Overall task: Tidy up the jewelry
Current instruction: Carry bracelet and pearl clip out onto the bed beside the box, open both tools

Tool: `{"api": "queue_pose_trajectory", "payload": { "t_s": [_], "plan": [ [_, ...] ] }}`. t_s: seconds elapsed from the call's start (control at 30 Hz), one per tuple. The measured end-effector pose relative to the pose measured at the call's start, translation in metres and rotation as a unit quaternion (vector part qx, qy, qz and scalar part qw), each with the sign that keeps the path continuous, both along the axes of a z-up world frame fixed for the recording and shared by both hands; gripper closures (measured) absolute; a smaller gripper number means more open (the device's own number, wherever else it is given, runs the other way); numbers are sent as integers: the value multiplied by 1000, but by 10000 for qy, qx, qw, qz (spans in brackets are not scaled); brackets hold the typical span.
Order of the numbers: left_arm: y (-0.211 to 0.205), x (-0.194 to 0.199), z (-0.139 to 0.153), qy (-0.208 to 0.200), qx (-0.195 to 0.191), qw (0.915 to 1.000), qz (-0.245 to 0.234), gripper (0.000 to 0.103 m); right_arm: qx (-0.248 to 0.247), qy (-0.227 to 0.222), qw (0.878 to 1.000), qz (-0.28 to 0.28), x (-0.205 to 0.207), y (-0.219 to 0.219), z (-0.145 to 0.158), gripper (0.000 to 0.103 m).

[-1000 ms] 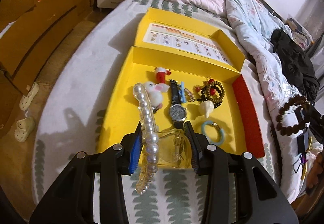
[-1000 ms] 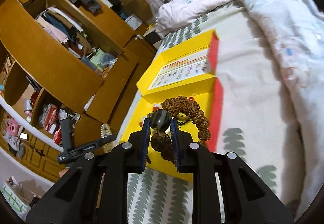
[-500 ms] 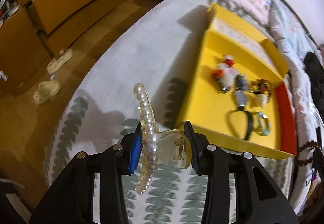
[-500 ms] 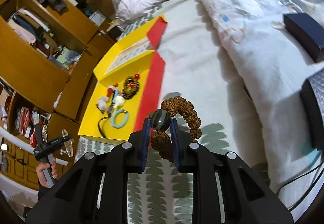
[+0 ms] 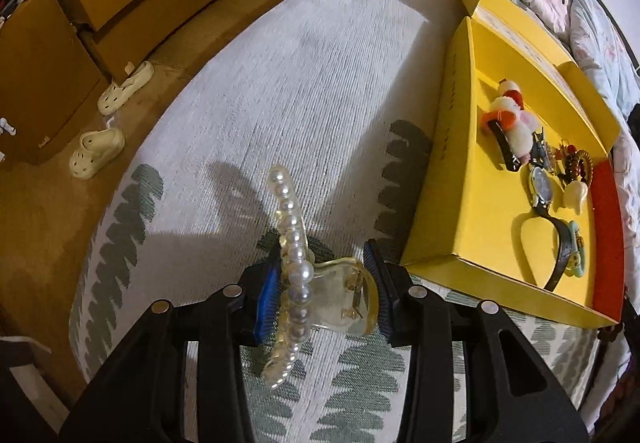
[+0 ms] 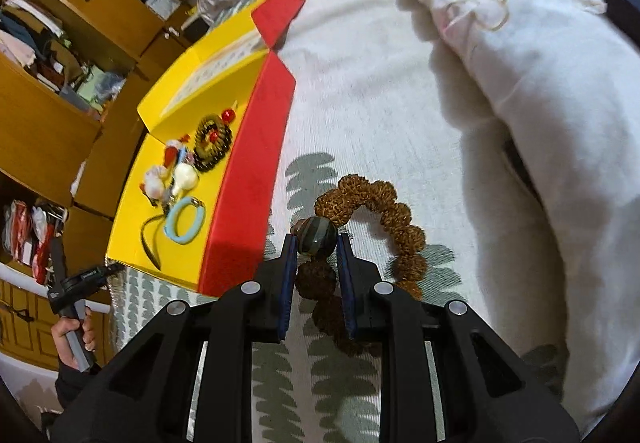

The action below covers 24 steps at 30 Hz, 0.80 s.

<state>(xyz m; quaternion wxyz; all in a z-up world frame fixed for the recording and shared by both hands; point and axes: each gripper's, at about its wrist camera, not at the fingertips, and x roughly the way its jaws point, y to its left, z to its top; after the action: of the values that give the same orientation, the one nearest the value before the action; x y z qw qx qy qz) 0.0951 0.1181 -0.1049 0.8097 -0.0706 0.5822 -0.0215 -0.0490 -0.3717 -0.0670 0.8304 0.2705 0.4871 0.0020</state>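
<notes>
My left gripper [image 5: 322, 279] is shut on a clear yellow hair claw trimmed with pearls [image 5: 296, 267], low over the leaf-patterned sheet, left of the yellow box [image 5: 452, 179]. The box holds a plush clip [image 5: 508, 115], a watch [image 5: 542, 189], a light blue ring [image 5: 578, 255] and a beaded bracelet [image 5: 578, 163]. My right gripper [image 6: 317, 247] is shut on the large dark bead of a brown seed bracelet [image 6: 376, 199], right of the box's red side flap [image 6: 248, 183]. The bracelet's loop hangs close over the sheet.
Wooden drawers and a pair of pale slippers [image 5: 110, 123] lie off the bed's left edge. A bunched white quilt [image 6: 520, 63] rises at the right. The person's hand holding the other gripper's handle [image 6: 74, 331] shows at lower left in the right wrist view. Open shelves with clothes stand behind.
Both grippers came down toward the sheet. The left one swung off the box to its left with the claw; the right one moved off the box to its right with the bracelet.
</notes>
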Motion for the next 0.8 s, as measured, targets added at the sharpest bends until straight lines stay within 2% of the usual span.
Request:
{"api": "queue_pose_trajectory", "payload": {
  "t_s": [0.27,0.5,0.63,0.73,0.8],
  "plan": [
    [-5,-4,-1,-85,201,9997,-139,63,-282,331,9990,132,16,17,-22,82],
    [-14,-9,7,-222,337,9989,-238,63,-878,415,9952,129,16,33,-17,79],
    [-15,-13,13,-297,367,9985,-274,62,-1010,392,9941,86,13,34,-10,77],
    [-13,-14,18,-351,300,9986,-269,58,-1097,290,9935,31,8,36,1,76],
    [-11,-17,26,-444,252,9984,-261,49,-1146,242,9931,7,5,36,8,75]
  ]
}}
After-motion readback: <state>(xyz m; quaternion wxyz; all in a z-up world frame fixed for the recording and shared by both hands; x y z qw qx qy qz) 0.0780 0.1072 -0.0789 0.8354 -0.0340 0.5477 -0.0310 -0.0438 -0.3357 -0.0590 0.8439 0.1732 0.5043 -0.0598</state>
